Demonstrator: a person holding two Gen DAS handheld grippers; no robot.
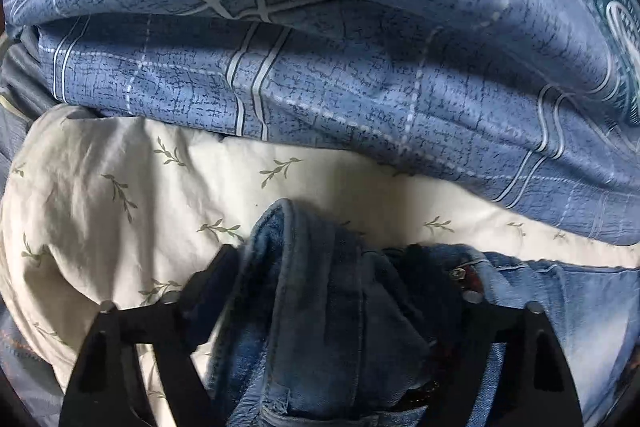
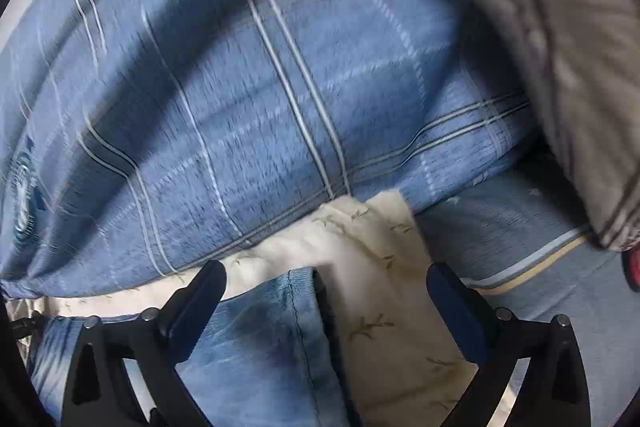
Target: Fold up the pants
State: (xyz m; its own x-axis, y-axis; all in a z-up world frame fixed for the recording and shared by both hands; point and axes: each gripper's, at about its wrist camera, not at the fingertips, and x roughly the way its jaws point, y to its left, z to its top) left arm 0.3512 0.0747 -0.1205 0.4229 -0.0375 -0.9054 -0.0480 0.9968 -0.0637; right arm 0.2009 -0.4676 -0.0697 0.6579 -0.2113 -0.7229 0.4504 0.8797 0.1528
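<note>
Left wrist view showed the left gripper (image 1: 320, 267) pointed down over a bunched end of the jeans (image 1: 320, 307), near the waistband with its metal button (image 1: 458, 273). Its 2 fingers (image 1: 216, 279) stood apart on either side of the denim, and I could not tell whether the pads pressed on it. The jeans lay on a cream leaf-print sheet (image 1: 120, 187) on the bed, just below a blue plaid duvet (image 1: 320, 67). In the right wrist view, the right gripper (image 2: 326, 281) was spread wide, with a seamed edge of the denim between its fingers (image 2: 200, 291) but untouched. Judging by this, the grasp for a fold was in hand; next, both pairs of fingers needed to close firmly on the cloth before lifting.
</note>
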